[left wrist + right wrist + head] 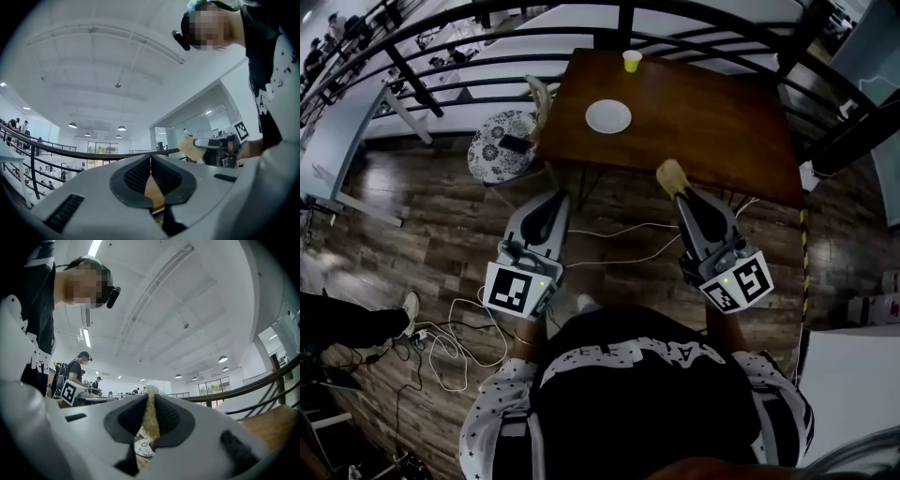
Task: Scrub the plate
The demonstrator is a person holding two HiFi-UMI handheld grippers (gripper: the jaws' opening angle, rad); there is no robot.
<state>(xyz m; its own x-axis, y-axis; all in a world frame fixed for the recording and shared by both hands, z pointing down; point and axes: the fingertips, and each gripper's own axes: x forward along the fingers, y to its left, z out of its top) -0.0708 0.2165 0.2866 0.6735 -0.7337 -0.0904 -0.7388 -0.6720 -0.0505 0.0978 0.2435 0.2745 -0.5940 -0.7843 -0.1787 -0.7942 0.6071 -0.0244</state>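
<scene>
A white plate (608,116) lies on the brown wooden table (712,122), far ahead of both grippers. My right gripper (680,192) is held over the floor just short of the table's near edge, shut on a tan sponge (671,175) that sticks out past its tips. That sponge (150,416) fills the gap between the jaws in the right gripper view. My left gripper (551,202) hangs over the floor left of the table, jaws closed together with nothing between them (151,161). Both grippers tilt upward toward the ceiling. The sponge (187,146) also shows in the left gripper view.
A small yellow cup (632,61) stands at the table's far edge. A round patterned stool (502,143) with a dark object on it sits left of the table. A black railing (469,56) curves behind. Cables (619,248) trail over the wooden floor.
</scene>
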